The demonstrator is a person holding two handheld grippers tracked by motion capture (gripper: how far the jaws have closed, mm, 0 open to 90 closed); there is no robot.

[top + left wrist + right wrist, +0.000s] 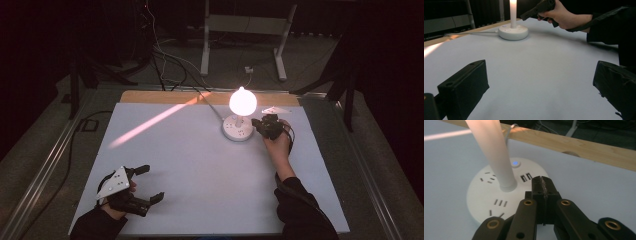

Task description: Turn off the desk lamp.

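Observation:
A lit lamp [243, 101] stands on a round white base [237, 131] at the table's far middle; the base carries sockets and USB ports [526, 177]. A small blue light [515, 163] glows beside the lamp's stem [492, 150]. My right gripper [541, 181] is shut with nothing between its jaws, tips over the base's rim by the USB ports; whether it touches I cannot tell. It points at the base from the right [256, 125]. My left gripper [152, 183] rests at the near left, jaws wide open and empty [541, 87].
A white mat [200, 170] covers the table, with a wooden strip [150, 96] along its far edge. The lamp's cable [212, 105] runs off the back. A pink streak of light [155, 122] crosses the mat. A white desk frame [240, 30] and floor cables lie beyond.

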